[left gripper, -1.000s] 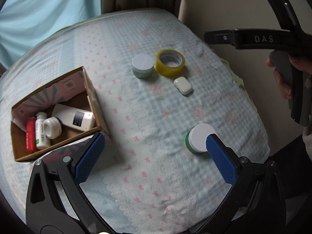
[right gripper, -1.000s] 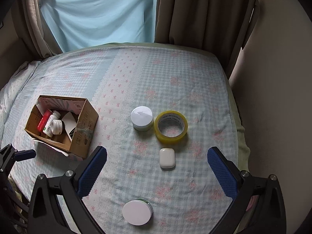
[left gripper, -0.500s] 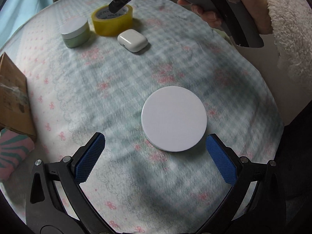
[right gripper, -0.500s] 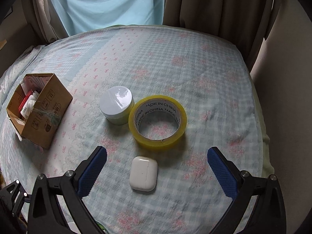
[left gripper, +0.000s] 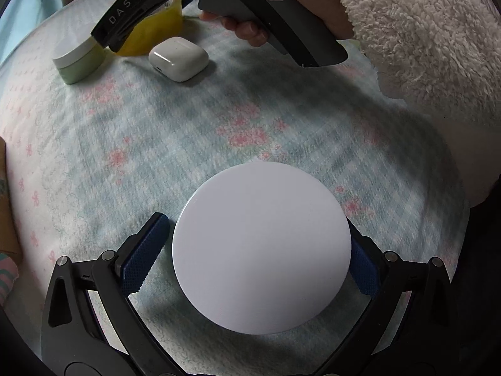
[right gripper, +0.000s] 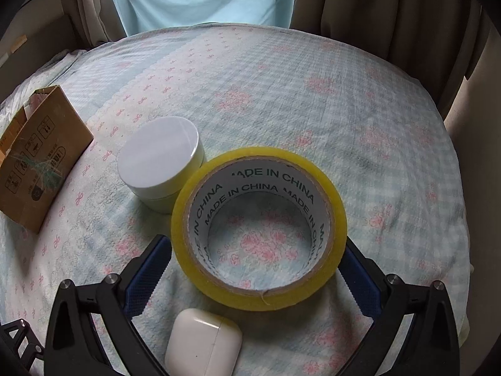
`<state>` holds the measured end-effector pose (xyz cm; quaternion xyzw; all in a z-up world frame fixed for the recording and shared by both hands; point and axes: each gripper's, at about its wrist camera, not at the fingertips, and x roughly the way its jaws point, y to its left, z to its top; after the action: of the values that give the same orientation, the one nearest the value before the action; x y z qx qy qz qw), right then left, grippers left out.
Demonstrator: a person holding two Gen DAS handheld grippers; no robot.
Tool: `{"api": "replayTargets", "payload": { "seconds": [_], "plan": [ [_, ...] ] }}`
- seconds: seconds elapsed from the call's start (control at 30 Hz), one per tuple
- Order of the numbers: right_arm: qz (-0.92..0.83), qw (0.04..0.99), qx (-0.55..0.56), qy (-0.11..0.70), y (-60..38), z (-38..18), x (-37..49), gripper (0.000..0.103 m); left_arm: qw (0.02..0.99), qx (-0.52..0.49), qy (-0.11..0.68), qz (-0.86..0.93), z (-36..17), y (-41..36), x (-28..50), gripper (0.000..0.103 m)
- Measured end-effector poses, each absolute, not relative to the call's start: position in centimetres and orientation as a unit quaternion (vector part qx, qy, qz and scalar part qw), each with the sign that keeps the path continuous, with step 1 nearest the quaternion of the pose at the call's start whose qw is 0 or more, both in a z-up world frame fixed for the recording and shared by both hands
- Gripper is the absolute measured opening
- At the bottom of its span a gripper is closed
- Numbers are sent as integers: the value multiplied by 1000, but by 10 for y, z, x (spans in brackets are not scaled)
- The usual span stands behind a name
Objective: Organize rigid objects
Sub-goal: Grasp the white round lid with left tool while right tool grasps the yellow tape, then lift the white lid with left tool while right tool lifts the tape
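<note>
The white-lidded jar [left gripper: 261, 247] stands upright on the bed [left gripper: 188, 131], flat lid facing up, round with no long axis to speak of. The left gripper [left gripper: 250, 257] is spread wide around it, blue pads at the jar's 9 and 3 o'clock; the right pad looks to be touching the rim while a thin gap shows on the left, though the lid hides the contact, so I cannot tell if it grips. The yellow tape roll [right gripper: 259, 224] lies flat, core opening upward, between the pads of the right gripper [right gripper: 258, 269], which is likewise wide open and straddling it without a clear squeeze. A second, pale green jar [right gripper: 161, 164] touches the roll at its 10 o'clock, a white earbud case [right gripper: 203, 343] sits at 6 o'clock, and a cardboard box [right gripper: 37, 159] stands well off at 9 o'clock.
</note>
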<state>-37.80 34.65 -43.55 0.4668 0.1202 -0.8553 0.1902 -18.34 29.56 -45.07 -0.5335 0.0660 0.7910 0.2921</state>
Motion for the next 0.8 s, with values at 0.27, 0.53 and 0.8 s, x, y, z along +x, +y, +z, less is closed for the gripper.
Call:
{"api": "replayTargets", "payload": {
  "seconds": [0.27, 0.53, 0.8],
  "plan": [
    [-857, 203, 456, 129, 341, -440, -396, 103, 303, -520, 66, 796, -446, 304, -191, 68],
    [-857, 197, 458, 130, 341, -439, -397, 97, 301, -530, 61, 791, -441, 304, -194, 67],
    [-862, 178, 462, 112, 349, -428, -389, 96, 279, -530, 27, 800, -420, 288, -199, 67]
  ]
}}
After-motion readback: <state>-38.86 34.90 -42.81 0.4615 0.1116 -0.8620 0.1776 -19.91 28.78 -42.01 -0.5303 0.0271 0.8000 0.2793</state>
